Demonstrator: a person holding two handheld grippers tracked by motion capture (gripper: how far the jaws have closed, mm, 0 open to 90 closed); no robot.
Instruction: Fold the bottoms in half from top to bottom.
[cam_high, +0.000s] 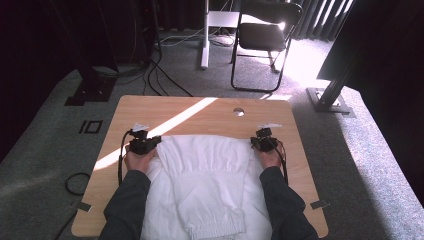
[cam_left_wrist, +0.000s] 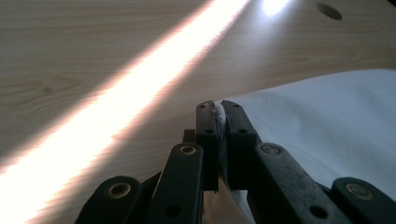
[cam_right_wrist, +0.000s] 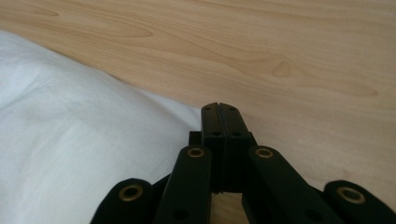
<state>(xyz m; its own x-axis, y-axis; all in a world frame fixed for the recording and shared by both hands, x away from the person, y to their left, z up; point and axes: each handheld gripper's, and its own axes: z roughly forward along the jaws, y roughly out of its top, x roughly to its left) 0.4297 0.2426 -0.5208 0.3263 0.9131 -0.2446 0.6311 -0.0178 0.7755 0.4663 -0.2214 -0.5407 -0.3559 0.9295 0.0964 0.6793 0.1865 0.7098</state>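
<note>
Garment: white trousers (cam_high: 207, 185) are lying flat on the wooden table (cam_high: 210, 107), waistband toward the far edge, legs running back toward the person.
Left gripper (cam_left_wrist: 218, 108): we are seeing its 2 jaws pinching a thin fold of the white cloth at the garment's far left corner.
Right gripper (cam_right_wrist: 219, 109): we are watching its jaws pressing tight together at the far right corner; the cloth is lying just beside them, and whether any is caught we cannot tell.
Light: a sunlit stripe (cam_high: 165, 125) is crossing the tabletop.
</note>
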